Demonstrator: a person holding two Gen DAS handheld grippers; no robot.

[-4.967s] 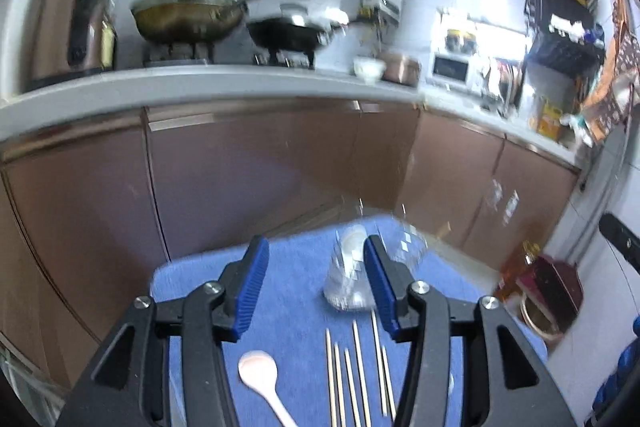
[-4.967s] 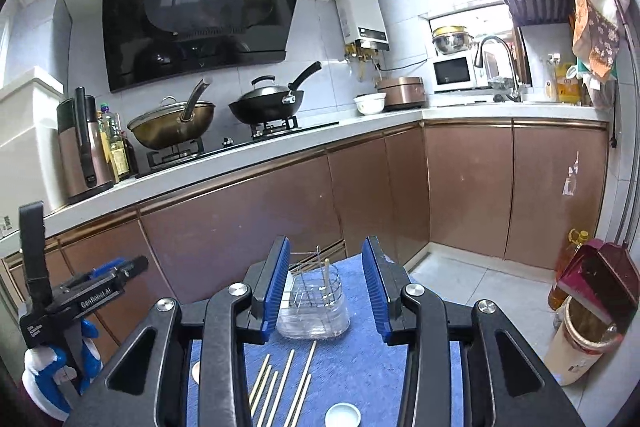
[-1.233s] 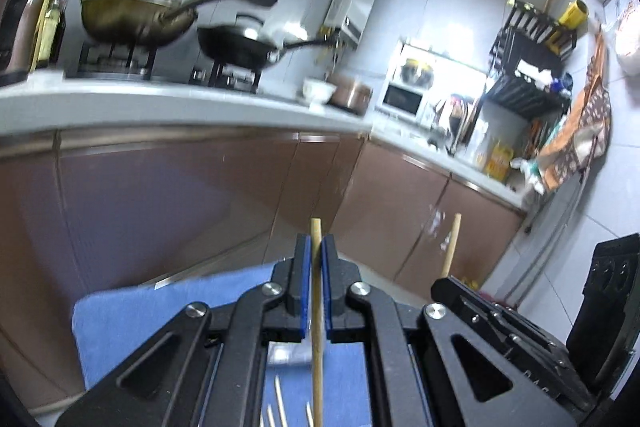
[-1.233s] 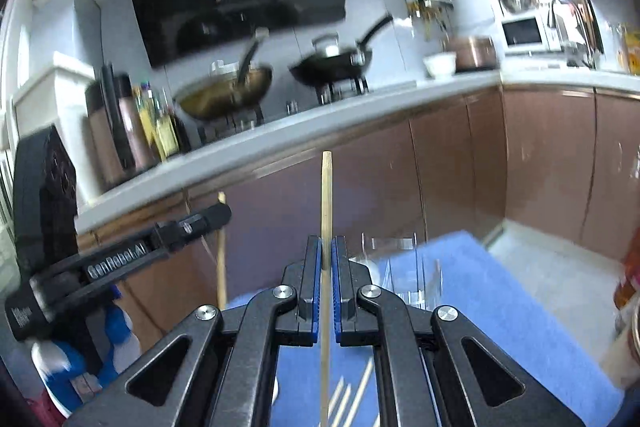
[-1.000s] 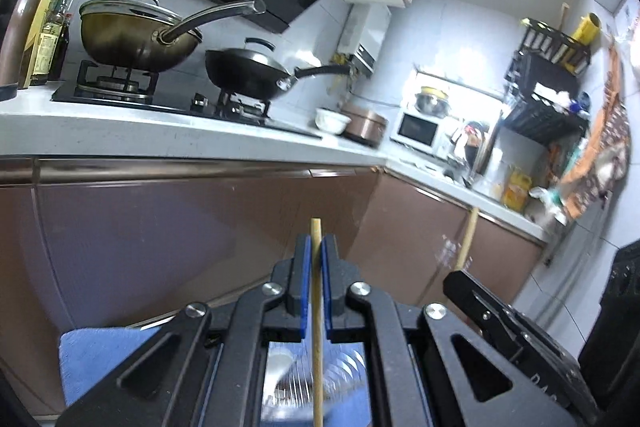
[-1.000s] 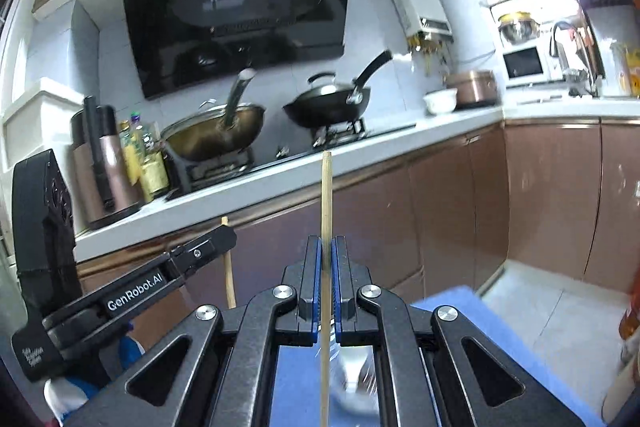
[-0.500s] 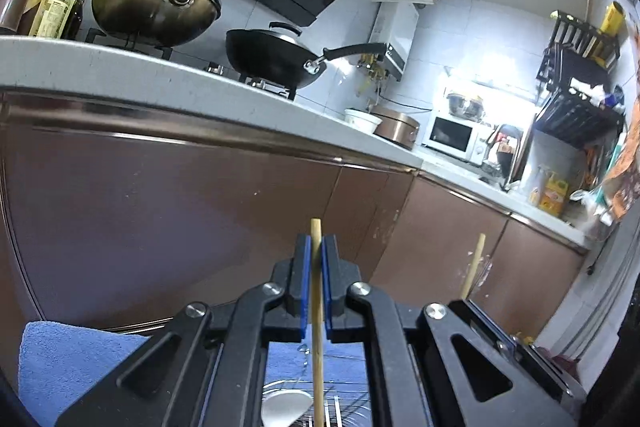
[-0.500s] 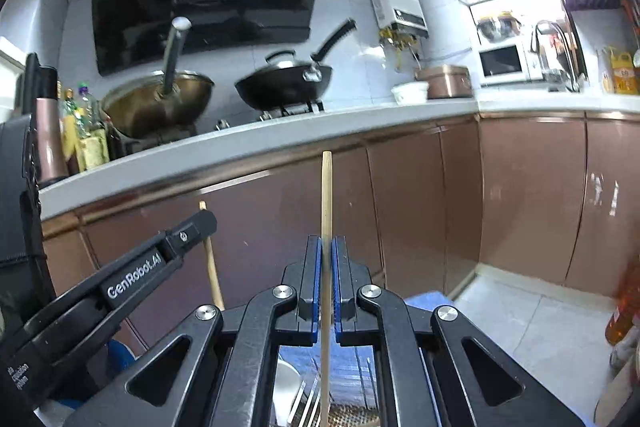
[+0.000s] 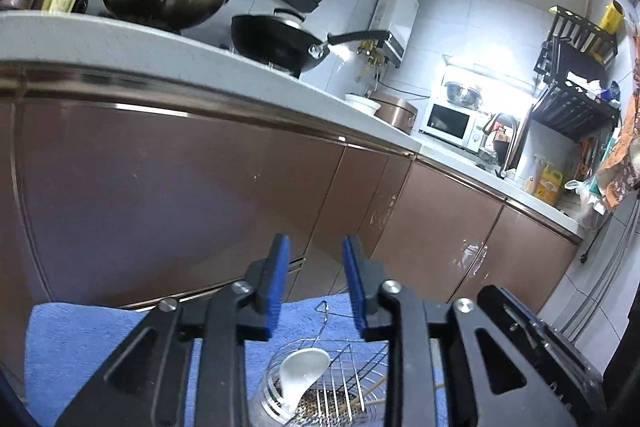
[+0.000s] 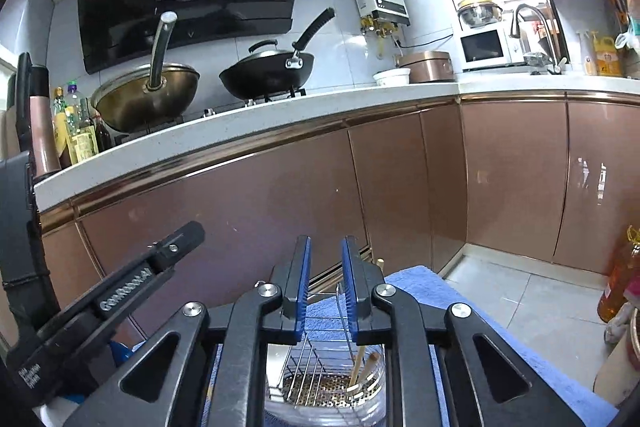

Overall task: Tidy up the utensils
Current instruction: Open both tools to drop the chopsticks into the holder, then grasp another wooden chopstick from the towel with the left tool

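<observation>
While both grippers hang over the holder (image 10: 326,391), their jaws have just been opening, and nothing is between the pads of either one. The left gripper (image 9: 316,283) shows its blue pads parted with only the brown cabinets (image 9: 160,187) seen through the gap. The right gripper (image 10: 325,281) stands a little less wide, likewise released, its pads framing the holder's wire divider.

The holder is a clear tub with a wire rack inside and a perforated floor, and it sits on a blue cloth (image 9: 92,339) directly below both grippers. In the left view a white spoon (image 9: 302,373) leans in the holder's left compartment, bowl upward. Chopsticks (image 10: 362,367) stand tilted in the right compartment, their lower ends on the perforated floor; in the left view they show as pale sticks at the holder's right side.

In the right view, the left gripper's body reaches in from the left, near the holder. Far behind, on the counter (image 10: 240,123), stand a brass wok (image 10: 146,101) and a black wok (image 10: 266,77).
</observation>
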